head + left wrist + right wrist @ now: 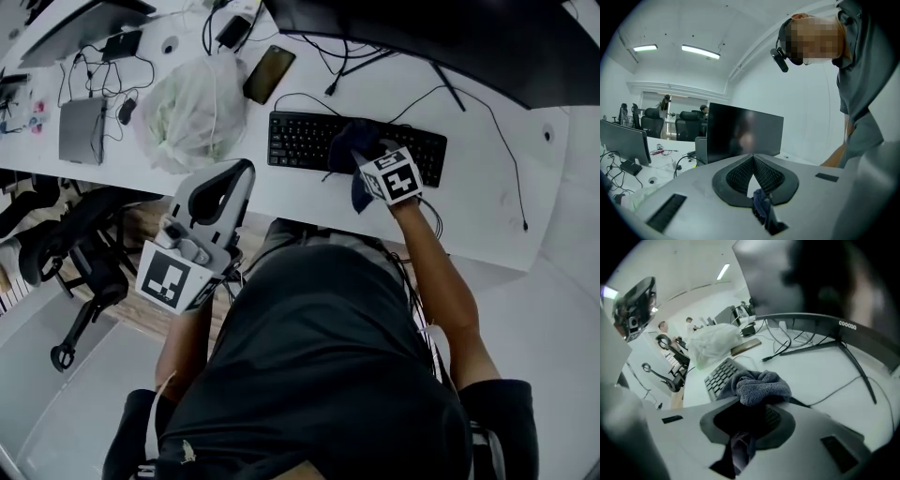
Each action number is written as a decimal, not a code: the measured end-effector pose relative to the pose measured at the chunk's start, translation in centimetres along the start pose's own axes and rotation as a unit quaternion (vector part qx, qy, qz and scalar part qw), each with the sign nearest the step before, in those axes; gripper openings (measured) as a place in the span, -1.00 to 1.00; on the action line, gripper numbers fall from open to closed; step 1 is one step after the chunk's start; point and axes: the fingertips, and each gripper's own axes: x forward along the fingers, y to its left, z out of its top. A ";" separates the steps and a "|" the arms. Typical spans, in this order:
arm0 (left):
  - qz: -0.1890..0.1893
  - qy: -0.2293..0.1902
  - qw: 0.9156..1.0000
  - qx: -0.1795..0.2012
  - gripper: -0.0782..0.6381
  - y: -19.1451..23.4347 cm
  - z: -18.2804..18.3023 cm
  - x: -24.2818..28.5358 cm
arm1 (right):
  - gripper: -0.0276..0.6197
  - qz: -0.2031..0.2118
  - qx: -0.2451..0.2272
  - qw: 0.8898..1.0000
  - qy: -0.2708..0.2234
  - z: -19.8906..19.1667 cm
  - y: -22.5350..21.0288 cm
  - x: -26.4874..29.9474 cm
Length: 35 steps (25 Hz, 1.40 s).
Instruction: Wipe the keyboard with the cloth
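Note:
A black keyboard [305, 141] lies on the white desk [487, 206], below the monitor. My right gripper [364, 157] hangs over the keyboard's right half, shut on a bunched dark blue-grey cloth [352, 139] that rests on the keys. In the right gripper view the cloth [759, 384] bulges out past the jaws, with keyboard keys [718, 376] showing to its left. My left gripper [240, 172] is held off the desk's near edge, pointing up and away from the keyboard. Its jaws [753, 157] meet at the tips with nothing held between them.
A white plastic bag [192, 111] sits left of the keyboard, a phone [269, 73] behind it. A large dark monitor [441, 37] and its stand span the back. Cables [487, 122] run across the desk. A grey device [82, 129] and office chairs [75, 253] are at left.

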 end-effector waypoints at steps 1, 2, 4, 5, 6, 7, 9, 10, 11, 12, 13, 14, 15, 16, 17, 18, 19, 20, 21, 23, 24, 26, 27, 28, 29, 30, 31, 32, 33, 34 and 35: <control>-0.004 -0.007 1.000 0.002 -0.77 -0.1 0.3 0.1 | -0.71 -0.013 0.005 1.000 -0.004 1.5 -1.4 0.3; -0.006 -0.011 1.000 0.005 -0.77 -0.2 0.6 0.2 | -0.71 -0.020 0.018 1.000 -0.001 2.0 -2.3 0.7; -0.005 -0.013 1.000 0.011 -0.77 -0.1 1.0 0.0 | -0.71 -0.019 0.045 0.999 0.009 0.5 -1.6 0.8; -0.003 -0.015 1.000 0.012 -0.77 0.1 1.1 -0.2 | -0.71 -0.011 0.050 0.999 0.016 -1.3 -0.1 0.6; 0.000 -0.019 1.000 0.011 -0.77 0.4 1.1 -0.5 | -0.71 0.003 0.050 0.998 0.030 -3.5 1.8 0.3; 0.004 -0.022 1.000 0.007 -0.77 0.8 1.0 -0.8 | -0.71 0.022 0.051 0.997 0.050 -5.7 3.8 0.1; 0.014 -0.024 1.000 -0.006 -0.77 1.5 0.6 -1.6 | -0.71 0.053 0.044 0.994 0.080 -8.1 6.5 0.0; 0.017 -0.023 1.000 -0.011 -0.77 1.8 0.3 -1.9 | -0.71 0.053 0.035 0.995 0.075 -7.6 6.7 0.0; 0.016 -0.022 1.000 -0.013 -0.77 2.0 0.1 -2.0 | -0.71 0.042 0.026 0.997 0.055 -6.0 5.9 0.0; 0.014 -0.020 1.000 -0.013 -0.77 2.1 0.0 -1.9 | -0.71 0.024 0.018 0.999 0.030 -3.7 4.5 0.2; 0.011 -0.020 1.000 -0.012 -0.77 2.2 0.0 -1.8 | -0.71 0.004 0.012 1.000 0.009 -1.3 2.7 0.5; 0.008 -0.020 1.000 -0.010 -0.77 2.2 0.1 -1.7 | -0.71 -0.011 0.012 1.000 -0.002 0.7 1.0 1.0; 0.005 -0.021 1.000 -0.007 -0.77 2.1 0.3 -1.6 | -0.71 -0.021 0.019 1.000 0.000 1.8 -0.3 1.5; 0.002 -0.023 1.000 -0.002 -0.77 2.0 0.5 -1.5 | -0.71 -0.025 0.035 0.999 0.009 2.1 -1.1 1.9; 0.001 -0.024 1.000 0.004 -0.77 1.9 0.8 -1.6 | -0.71 -0.024 0.051 0.998 0.018 1.6 -0.9 1.9; 0.001 -0.024 1.000 0.010 -0.77 1.9 1.0 -1.8 | -0.71 -0.019 0.059 0.998 0.026 0.3 0.1 1.8; 0.003 -0.023 1.000 0.014 -0.77 2.1 1.0 -2.1 | -0.71 -0.009 0.056 0.998 0.037 -1.5 1.9 1.5; 0.005 -0.022 1.000 0.014 -0.77 2.3 0.9 -2.3 | -0.71 0.005 0.048 0.997 0.053 -3.5 3.9 1.3; 0.007 -0.023 1.000 0.008 -0.77 2.6 0.8 -2.5 | -0.71 0.021 0.042 0.997 0.068 -5.2 5.6 1.2; 0.009 -0.025 1.000 -0.005 -0.77 3.1 0.4 -2.9 | -0.71 0.038 0.038 0.996 0.074 -6.0 7.1 1.3; 0.008 -0.024 1.000 -0.008 -0.77 3.2 0.2 -2.9 | -0.71 0.032 0.035 0.997 0.057 -4.7 6.6 1.4; 0.003 -0.021 1.000 -0.009 -0.77 3.3 -0.1 -2.7 | -0.71 0.006 0.025 1.000 0.011 0.0 4.0 1.6; 0.001 -0.018 1.000 -0.010 -0.77 3.3 -0.2 -2.6 | -0.71 -0.004 0.023 1.000 0.001 2.0 2.6 2.0; 0.000 -0.013 1.000 -0.008 -0.77 3.3 -0.3 -2.4 | -0.71 -0.009 0.027 1.000 0.006 3.2 1.5 2.6; -0.001 -0.007 1.000 -0.004 -0.77 3.3 -0.4 -2.3 | -0.71 -0.011 0.036 0.999 0.017 3.4 0.9 3.0; -0.002 -0.004 1.000 0.001 -0.77 3.3 -0.3 -2.3 | -0.71 -0.011 0.045 0.999 0.025 2.9 0.9 3.2; -0.003 -0.003 1.000 0.006 -0.77 3.3 -0.2 -2.4 | -0.71 -0.011 0.050 0.998 0.028 1.7 1.8 3.2; -0.002 0.000 1.000 0.009 -0.77 3.5 -0.2 -2.6 | -0.71 -0.005 0.049 0.998 0.031 0.0 3.2 2.9; -0.001 0.001 1.000 0.007 -0.77 3.8 -0.3 -2.8 | -0.71 0.006 0.047 0.998 0.039 -1.8 4.9 2.7; 0.000 -0.004 1.000 0.001 -0.77 4.2 -0.3 -2.9 | -0.71 0.022 0.045 0.997 0.053 -3.4 6.6 2.6; 0.000 -0.013 1.000 -0.005 -0.77 4.5 -0.2 -3.1 | -0.71 0.037 0.040 0.996 0.067 -4.2 7.8 2.6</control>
